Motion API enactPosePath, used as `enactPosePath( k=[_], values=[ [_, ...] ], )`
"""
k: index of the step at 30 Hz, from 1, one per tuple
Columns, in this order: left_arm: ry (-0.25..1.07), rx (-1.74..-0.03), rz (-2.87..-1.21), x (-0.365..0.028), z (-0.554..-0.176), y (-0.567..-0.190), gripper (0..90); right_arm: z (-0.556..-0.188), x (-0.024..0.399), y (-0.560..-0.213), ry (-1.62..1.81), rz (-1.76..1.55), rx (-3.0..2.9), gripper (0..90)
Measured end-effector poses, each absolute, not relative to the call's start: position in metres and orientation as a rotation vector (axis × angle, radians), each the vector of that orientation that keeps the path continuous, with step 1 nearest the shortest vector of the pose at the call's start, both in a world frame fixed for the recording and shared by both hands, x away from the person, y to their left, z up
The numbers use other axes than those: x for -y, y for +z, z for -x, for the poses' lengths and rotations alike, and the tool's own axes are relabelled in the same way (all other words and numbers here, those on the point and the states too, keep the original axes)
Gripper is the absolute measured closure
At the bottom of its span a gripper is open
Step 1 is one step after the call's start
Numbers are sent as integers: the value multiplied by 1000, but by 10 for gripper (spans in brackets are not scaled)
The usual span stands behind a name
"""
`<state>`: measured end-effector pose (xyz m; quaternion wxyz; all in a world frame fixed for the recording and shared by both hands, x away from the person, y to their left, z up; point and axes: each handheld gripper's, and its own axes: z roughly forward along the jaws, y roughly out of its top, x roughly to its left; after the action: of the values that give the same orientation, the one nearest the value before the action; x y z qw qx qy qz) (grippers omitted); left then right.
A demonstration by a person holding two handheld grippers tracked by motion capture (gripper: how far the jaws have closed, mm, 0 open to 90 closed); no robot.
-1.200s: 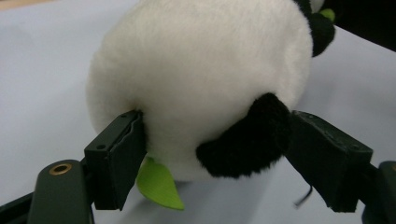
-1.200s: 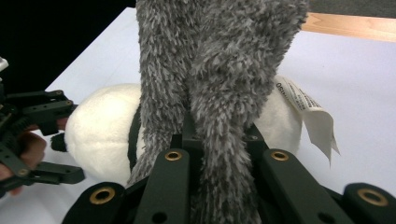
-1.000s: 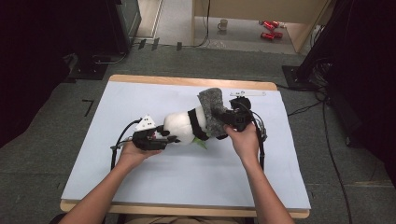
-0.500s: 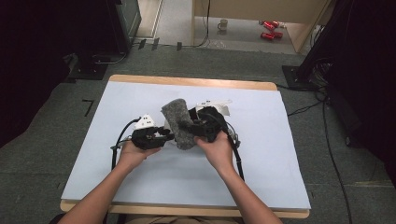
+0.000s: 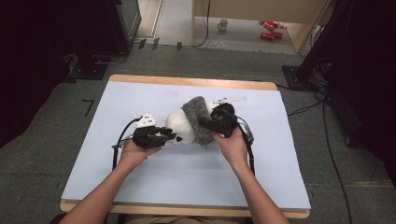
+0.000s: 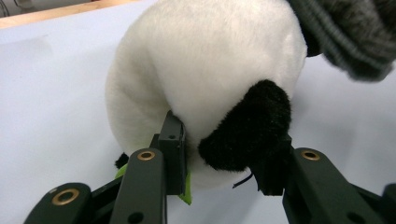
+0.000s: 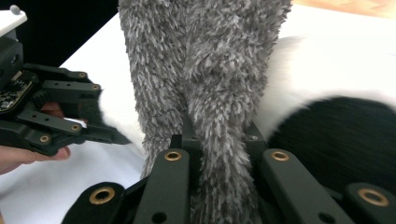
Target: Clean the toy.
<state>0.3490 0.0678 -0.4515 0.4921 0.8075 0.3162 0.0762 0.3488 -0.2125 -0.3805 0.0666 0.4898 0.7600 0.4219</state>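
Note:
A white plush toy [image 5: 177, 127] with black limbs lies mid-table on the pale mat [image 5: 140, 182]. My left gripper [image 5: 168, 137] comes at it from the left. Its jaws are shut on a black paw [image 6: 247, 126] under the white body [image 6: 205, 60]. A grey fuzzy knitted cloth [image 5: 198, 119] drapes over the toy's right end. My right gripper [image 5: 210, 125] is shut on that cloth. Up close, the grey cloth [image 7: 205, 70] is pinched between the right gripper's [image 7: 219, 154] jaws, with the left gripper [image 7: 56, 116] beyond it.
A small white flat piece [image 5: 229, 99] lies on the mat just behind the right hand. The table's wooden edge [image 5: 187, 81] runs along the far side. On the floor beyond stand a mug [image 5: 223, 24] and red items [image 5: 268, 29].
The right gripper swung left with the grey cloth, then back to the right; the cloth now lies over the toy's right end. The left gripper has kept its hold and barely moved.

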Motion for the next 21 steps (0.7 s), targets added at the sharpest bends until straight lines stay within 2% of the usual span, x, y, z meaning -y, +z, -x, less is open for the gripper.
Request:
enactPosePath(
  k=[6,12,21],
  values=[
    [155,-788,-1943,-71,-353,-452,625,-350,243,-371,1274,-1547,-2224,790],
    [135,-794,-1937,-73,-356,-452,625,-354,274,-376,1278,-1640,-2155,790],
    [130,-791,-1934,-72,-357,-452,627,-357,295,-384,1267,-1711,-2098,790]
  ],
)
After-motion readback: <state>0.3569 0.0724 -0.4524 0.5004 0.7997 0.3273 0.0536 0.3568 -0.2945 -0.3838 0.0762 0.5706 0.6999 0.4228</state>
